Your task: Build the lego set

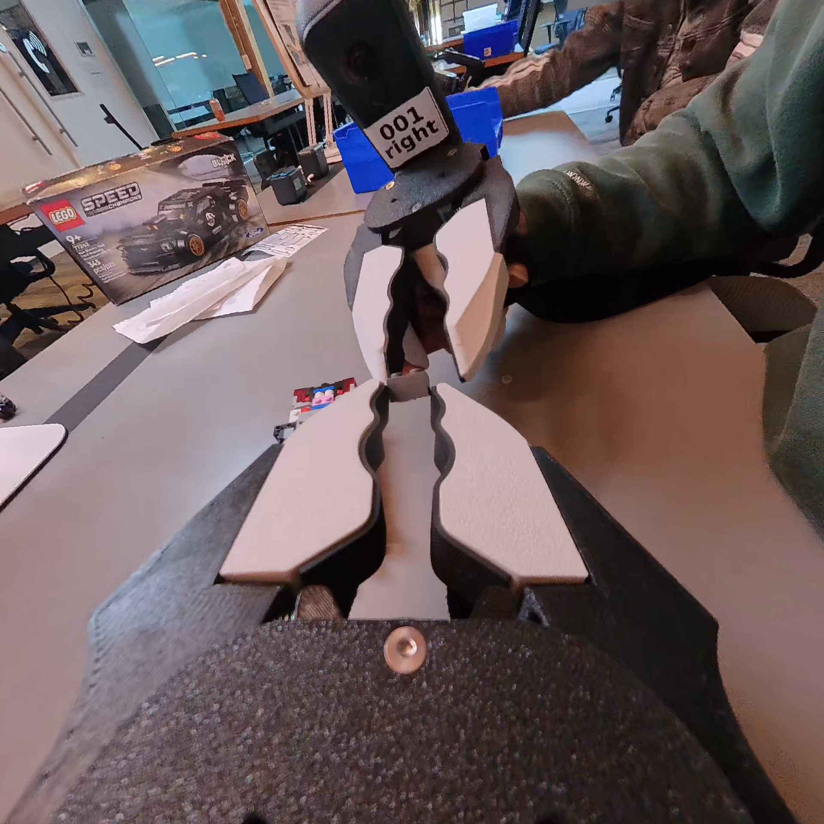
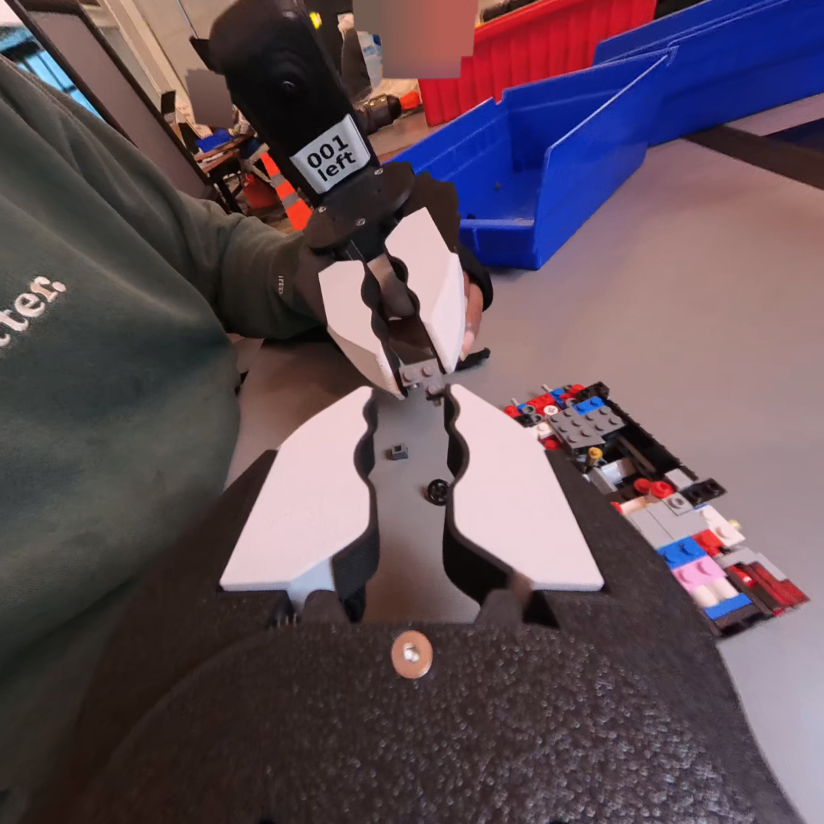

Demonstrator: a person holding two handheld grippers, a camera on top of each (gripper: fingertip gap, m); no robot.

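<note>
The left gripper (image 2: 421,379) is clamped on a small gray lego piece (image 2: 419,373), held up off the table (image 2: 669,334) at the fingertips. The right gripper (image 2: 408,394) is spread apart w/ nothing in it; its tips sit just beside the gray piece, nearly touching the left tips. In the left wrist view the same gray piece (image 1: 408,387) is seen squeezed at the end of the left fingers (image 1: 312,481), and the right gripper (image 1: 423,370) points down at it from above.

The half-built lego car (image 2: 646,490) is laid flat on the table, to the right of the right gripper, close by its right finger. Many colors are seen on it: red, blue, gray, pink, black, white. In the left wrist view only a bit of it (image 1: 321,397) peeks out past the left finger.

2 loose bits are seen on the table between the right fingers: 1 small gray square bit (image 2: 398,452) and 1 small black wheel (image 2: 438,490). They are apart from each other.

Open table is seen past the car on the right. Farther back, 2 blue bins (image 2: 557,178) and 1 red bin (image 2: 535,58) are lined up near the table's far side. On the left, 1 lego box (image 1: 147,218) is stood up, w/ white papers (image 1: 209,290) spread in front of it. Bare table is left between papers and grippers. 1 white pad (image 1: 22,459) is seen at the left edge.
</note>
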